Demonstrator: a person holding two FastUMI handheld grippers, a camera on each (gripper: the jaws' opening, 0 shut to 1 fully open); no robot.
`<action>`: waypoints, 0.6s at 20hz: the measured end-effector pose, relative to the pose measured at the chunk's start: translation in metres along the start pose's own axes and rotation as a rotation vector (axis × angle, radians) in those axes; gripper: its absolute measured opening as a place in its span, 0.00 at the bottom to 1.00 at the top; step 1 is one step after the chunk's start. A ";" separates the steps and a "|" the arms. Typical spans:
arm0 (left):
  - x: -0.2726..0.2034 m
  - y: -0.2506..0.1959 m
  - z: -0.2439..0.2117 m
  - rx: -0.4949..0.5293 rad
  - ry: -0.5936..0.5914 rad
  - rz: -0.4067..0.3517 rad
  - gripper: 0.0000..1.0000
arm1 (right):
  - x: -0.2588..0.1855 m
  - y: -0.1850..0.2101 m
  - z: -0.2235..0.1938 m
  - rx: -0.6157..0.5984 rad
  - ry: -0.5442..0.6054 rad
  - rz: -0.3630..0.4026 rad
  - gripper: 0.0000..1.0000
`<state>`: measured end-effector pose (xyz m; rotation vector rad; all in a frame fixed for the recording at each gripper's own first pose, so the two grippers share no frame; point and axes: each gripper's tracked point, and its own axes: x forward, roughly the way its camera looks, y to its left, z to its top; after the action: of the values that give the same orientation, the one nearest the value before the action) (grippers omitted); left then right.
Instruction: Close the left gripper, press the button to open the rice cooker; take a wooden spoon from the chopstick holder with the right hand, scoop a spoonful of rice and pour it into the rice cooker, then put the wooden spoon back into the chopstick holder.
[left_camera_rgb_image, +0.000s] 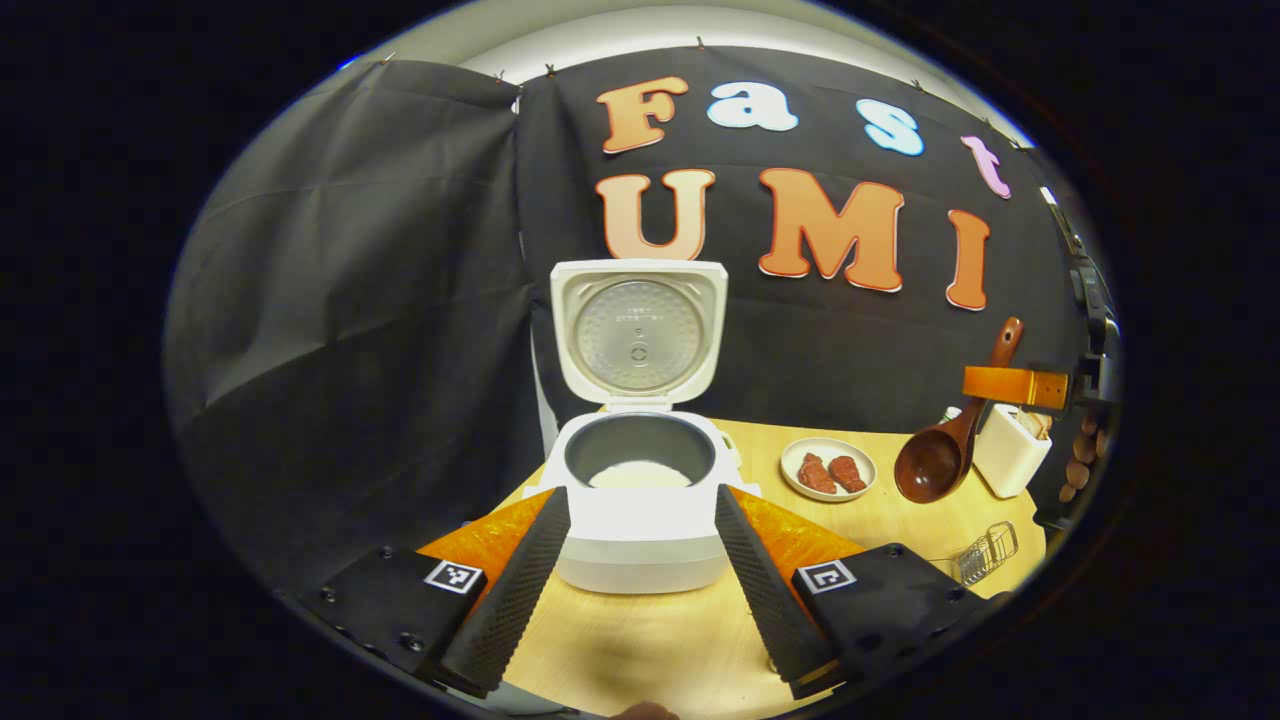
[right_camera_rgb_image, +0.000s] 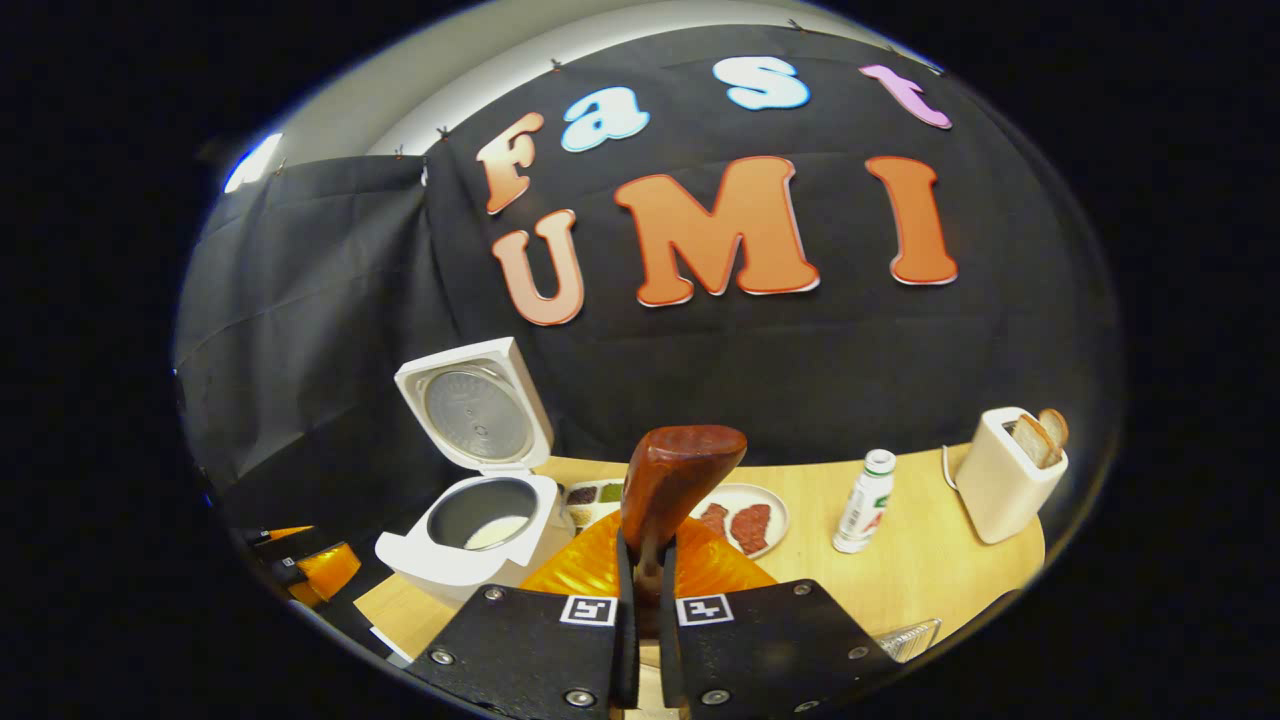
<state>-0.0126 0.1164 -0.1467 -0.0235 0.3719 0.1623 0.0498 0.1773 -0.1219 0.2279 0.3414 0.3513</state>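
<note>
With its lid (left_camera_rgb_image: 640, 330) swung fully upright, the cooker (left_camera_rgb_image: 640, 520) stands open on the table (left_camera_rgb_image: 640, 640) directly ahead of the left gripper (left_camera_rgb_image: 640, 590). White rice (left_camera_rgb_image: 638, 476) lies in the bottom of the dark inner pot. The left gripper's two fingers (left_camera_rgb_image: 510, 600) are spread wide, one to each side of the cooker's front, and hold nothing; whether they touch its body cannot be told.

To the right of the cooker in the left gripper view sits a plate (left_camera_rgb_image: 828, 468) bearing two reddish pieces of meat. Beyond it the spoon (left_camera_rgb_image: 945, 440) hangs in the air with its bowl low and its handle rising toward the upper right, where the right gripper (left_camera_rgb_image: 1040, 388) grasps it. Just beside the spoon stands a toaster (left_camera_rgb_image: 1010, 452). A small wire rack (left_camera_rgb_image: 985, 552) lies nearer the table edge.

In the right gripper view the right gripper (right_camera_rgb_image: 640, 600) has its fingers drawn close together, pinching the spoon's handle (right_camera_rgb_image: 675, 480), whose rounded end points up toward the camera. The open cooker (right_camera_rgb_image: 480, 530) is at the left, the plate (right_camera_rgb_image: 745, 520) behind the handle, a bottle (right_camera_rgb_image: 865, 502) upright to the right, and the toaster (right_camera_rgb_image: 1005, 475), with bread in its slots, farther right.
</note>
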 end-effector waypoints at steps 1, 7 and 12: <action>0.000 -0.011 0.001 0.001 0.004 -0.019 0.98 | -0.008 -0.018 -0.004 0.015 0.006 -0.029 0.08; 0.003 -0.065 0.011 0.022 -0.002 -0.089 0.98 | -0.046 -0.109 -0.018 0.087 0.009 -0.171 0.07; 0.002 -0.086 0.013 0.051 -0.002 -0.111 0.99 | -0.069 -0.177 -0.036 0.149 0.025 -0.300 0.08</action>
<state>0.0076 0.0329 -0.1357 0.0061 0.3717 0.0435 0.0280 -0.0050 -0.1836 0.3142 0.4208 0.0323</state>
